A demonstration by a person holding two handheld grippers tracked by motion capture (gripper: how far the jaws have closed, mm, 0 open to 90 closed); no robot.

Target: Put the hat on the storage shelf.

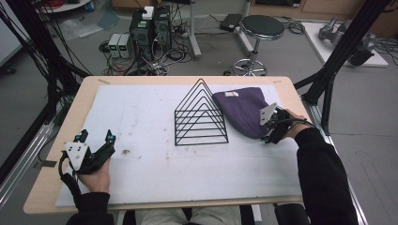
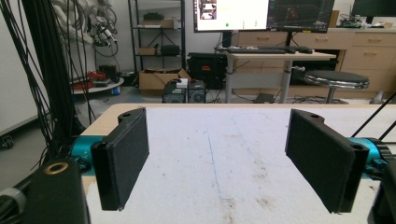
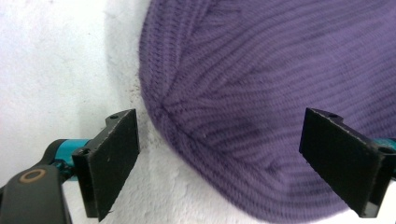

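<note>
While the right gripper (image 1: pixel 271 133) is hanging over the near right edge of the purple knit hat (image 1: pixel 241 110), the high view is showing the hat lying on the white mat (image 1: pixel 141 122), its left side touching or just beside the black wire rack (image 1: pixel 201 115), which is standing upright near the middle of the table (image 1: pixel 89 86). The left gripper (image 1: pixel 96 137) is resting near the table's left edge, well apart from both things, with its jaws standing wide and nothing between them.

Looking along the left gripper's jaws, that gripper's view is showing only bare, lightly stained mat between the two black pads (image 2: pixel 123 156), and the room beyond the far edge of the table.

Looking down from the right gripper (image 3: pixel 219 163), its view is showing the rounded end of the hat (image 3: pixel 275 79) spreading between the two pads (image 3: pixel 112 158), which are standing wide apart and not pressing on the knit.

Judging by this, the step in hand is reaching for the hat, and the grasp is not yet made. The next move is calling for the right gripper to sink onto the fabric and close on a fold of it, gathering enough of the knit that the soft cloth is not slipping out when lifted. The rack is standing close, so any lift should be keeping the hat from snagging on the wires.
</note>
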